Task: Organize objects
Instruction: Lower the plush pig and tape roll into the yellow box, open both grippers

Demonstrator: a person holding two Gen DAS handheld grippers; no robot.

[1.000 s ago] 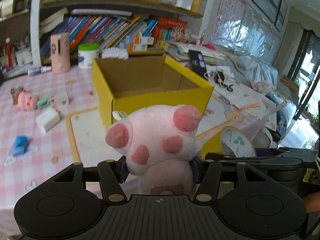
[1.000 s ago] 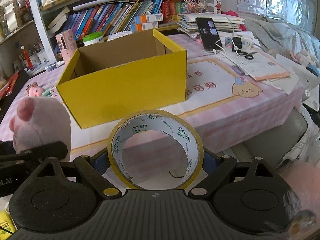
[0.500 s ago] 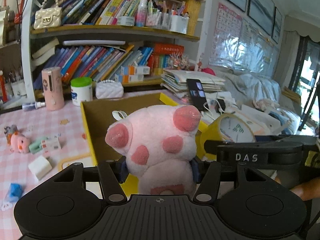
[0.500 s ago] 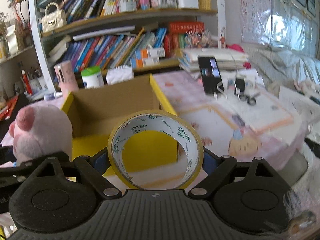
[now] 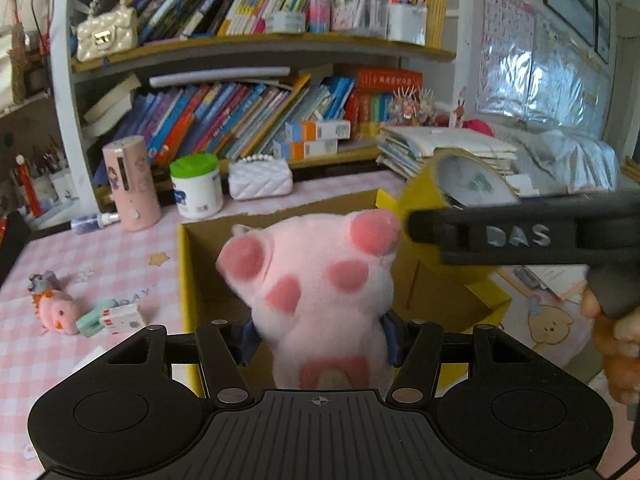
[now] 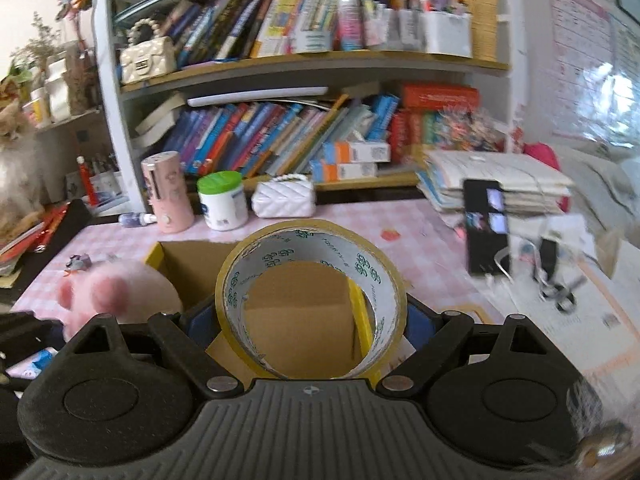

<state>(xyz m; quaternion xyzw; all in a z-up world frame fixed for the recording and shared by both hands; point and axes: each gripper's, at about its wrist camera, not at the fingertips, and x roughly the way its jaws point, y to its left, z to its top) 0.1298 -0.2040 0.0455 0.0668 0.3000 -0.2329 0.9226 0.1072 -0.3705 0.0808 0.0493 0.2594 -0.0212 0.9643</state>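
While both fingers grip, pink plush (image 5: 316, 288) and tape roll (image 6: 310, 300) crowd above yellow box (image 5: 188, 280).

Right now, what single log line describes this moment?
left gripper: shut on pink plush toy | right gripper: shut on yellow tape roll | both over open yellow cardboard box

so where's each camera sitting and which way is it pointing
Left wrist: sits on the left gripper, looking along its fingers at the plush they clamp, the open box and the bookshelf beyond; the right gripper's side and some of the person's hand show at right.
Right wrist: sits on the right gripper, looking through the tape roll it holds, down into the box; the left gripper shows at lower left.
Shared: plush, tape roll, box, bookshelf.
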